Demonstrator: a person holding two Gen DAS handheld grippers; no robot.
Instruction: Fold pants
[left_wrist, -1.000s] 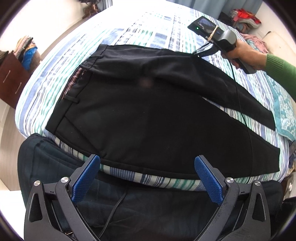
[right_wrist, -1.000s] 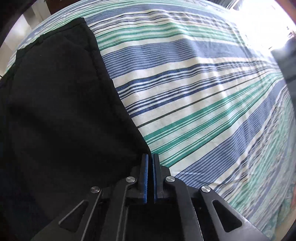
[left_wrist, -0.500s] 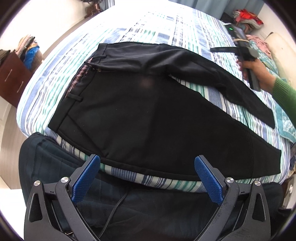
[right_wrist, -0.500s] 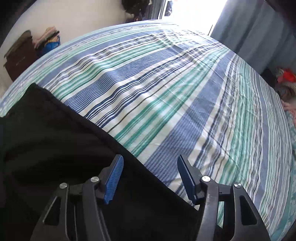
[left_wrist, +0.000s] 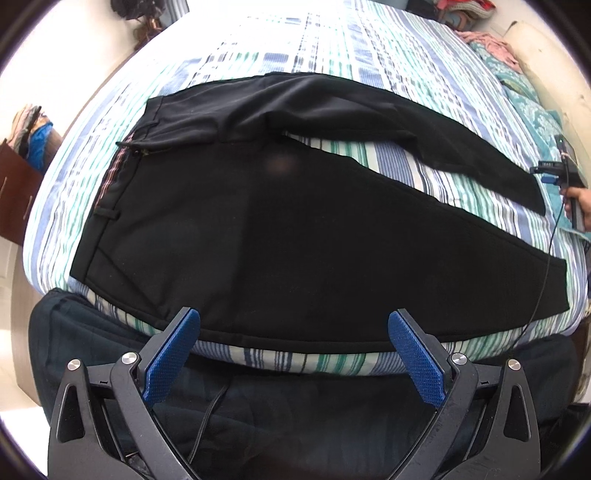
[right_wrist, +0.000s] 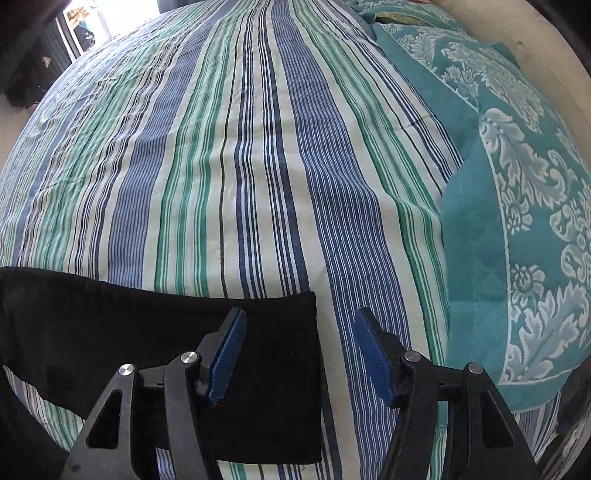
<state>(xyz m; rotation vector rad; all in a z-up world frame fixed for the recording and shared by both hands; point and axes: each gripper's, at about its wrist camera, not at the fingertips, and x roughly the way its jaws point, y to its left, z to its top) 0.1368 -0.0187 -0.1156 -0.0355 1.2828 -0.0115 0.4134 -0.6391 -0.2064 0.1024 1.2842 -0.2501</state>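
Black pants (left_wrist: 280, 229) lie flat on the striped bed, waistband at the left, legs spread apart to the right. My left gripper (left_wrist: 291, 354) is open and empty, above the bed's near edge by the near leg. My right gripper (right_wrist: 299, 350) is open and empty over the hem end of the far leg (right_wrist: 184, 354); its left finger is above the cloth, its right finger above the sheet. The right gripper also shows in the left wrist view (left_wrist: 557, 173), at the far leg's hem.
The striped sheet (right_wrist: 240, 166) covers the bed. A teal patterned pillow (right_wrist: 517, 221) lies to the right of the right gripper. A dark wooden piece of furniture (left_wrist: 14, 192) stands left of the bed. The person's dark clothing (left_wrist: 258, 406) is at the near edge.
The right gripper let go of the far leg's upper edge, opened, and moved right to the hem. The far leg now lies spread away from the near leg. The left gripper stayed open.
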